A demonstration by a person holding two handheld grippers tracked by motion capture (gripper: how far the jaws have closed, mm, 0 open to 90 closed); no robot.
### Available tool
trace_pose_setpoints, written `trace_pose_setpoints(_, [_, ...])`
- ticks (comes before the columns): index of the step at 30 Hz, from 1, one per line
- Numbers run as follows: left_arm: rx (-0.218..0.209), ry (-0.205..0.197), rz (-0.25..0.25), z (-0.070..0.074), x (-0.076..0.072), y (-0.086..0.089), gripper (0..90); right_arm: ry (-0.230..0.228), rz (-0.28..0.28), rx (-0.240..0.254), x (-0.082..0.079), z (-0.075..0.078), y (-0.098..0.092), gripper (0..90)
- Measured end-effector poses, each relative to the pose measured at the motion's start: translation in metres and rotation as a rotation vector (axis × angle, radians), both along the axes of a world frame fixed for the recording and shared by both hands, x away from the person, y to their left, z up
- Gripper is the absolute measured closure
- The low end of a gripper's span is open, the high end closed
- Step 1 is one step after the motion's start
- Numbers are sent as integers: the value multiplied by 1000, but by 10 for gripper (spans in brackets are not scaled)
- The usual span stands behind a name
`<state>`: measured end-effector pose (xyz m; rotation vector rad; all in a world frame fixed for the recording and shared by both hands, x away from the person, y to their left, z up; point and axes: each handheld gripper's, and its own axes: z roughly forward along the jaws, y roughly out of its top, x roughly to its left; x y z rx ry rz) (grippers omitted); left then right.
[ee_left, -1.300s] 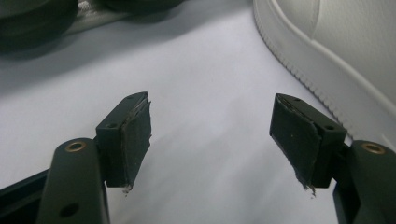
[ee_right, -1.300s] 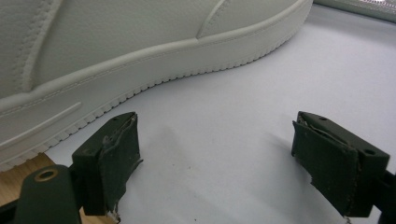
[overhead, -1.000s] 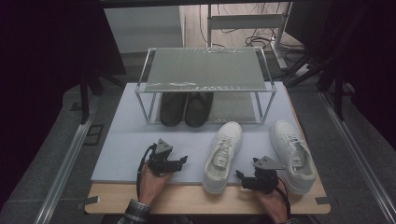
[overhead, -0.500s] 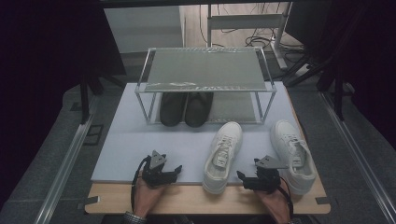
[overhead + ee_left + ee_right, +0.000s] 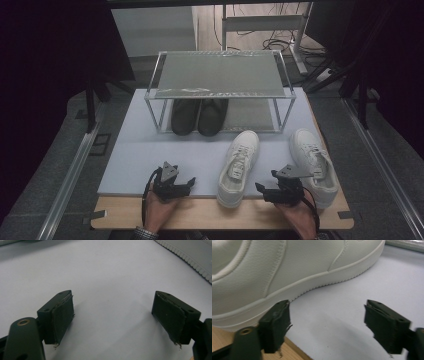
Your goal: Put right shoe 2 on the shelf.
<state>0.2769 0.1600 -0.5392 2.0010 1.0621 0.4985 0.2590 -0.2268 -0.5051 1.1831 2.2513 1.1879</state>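
- My left gripper (image 5: 187, 183) has its jaws spread wide with nothing between them; in the left gripper view the pads (image 5: 61, 318) frame bare pale mat (image 5: 112, 290). These jaws have just been opening, and I read that as a readied stance, not a grip.
- My right gripper (image 5: 261, 189) also stands with its jaws apart, though they have just been closing a little. Nothing is between them. In the right gripper view one pad (image 5: 277, 325) sits just beside the sole of a white sneaker (image 5: 287, 270); I cannot tell whether it touches.
- Both hands rest low at the near edge, on the wooden board (image 5: 210, 215) under the mat (image 5: 145, 150), probably so the jaws can approach the shoes from heel level.
- The work in hand looks like the white pair. The left white sneaker (image 5: 239, 167) lies between my two grippers, toe pointing away, heel at the mat's near edge. The right white sneaker (image 5: 312, 165) lies beyond my right hand, angled slightly outward and apart from its mate.
- The only holder here is the two-tier shoe rack (image 5: 220, 90) at the far side of the mat. Its lower level holds a pair of dark shoes (image 5: 199, 116) on the left half, side by side and touching; the right half of that level looks free.
- The rack's top shelf (image 5: 220, 75) carries nothing, so I judge either gap could take the white pair.
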Motion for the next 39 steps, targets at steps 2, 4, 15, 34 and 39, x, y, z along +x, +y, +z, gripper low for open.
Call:
trace_pose_setpoints(2, [0,0,2,0,0,0,174,-3,9,-3,-1,3,-1,304])
trace_pose_setpoints(4, [0,0,3,0,0,0,174,-4,21,-4,-3,6,-1,364])
trace_pose_setpoints(15, [0,-2,7,0,0,-1,175,8,85,-16,-6,21,2,696])
trace_pose_setpoints(34, [0,-2,8,0,-1,-1,175,52,230,129,-5,53,29,894])
trace_pose_setpoints(39, [1,-3,8,0,-1,-1,175,62,265,127,-4,51,43,882])
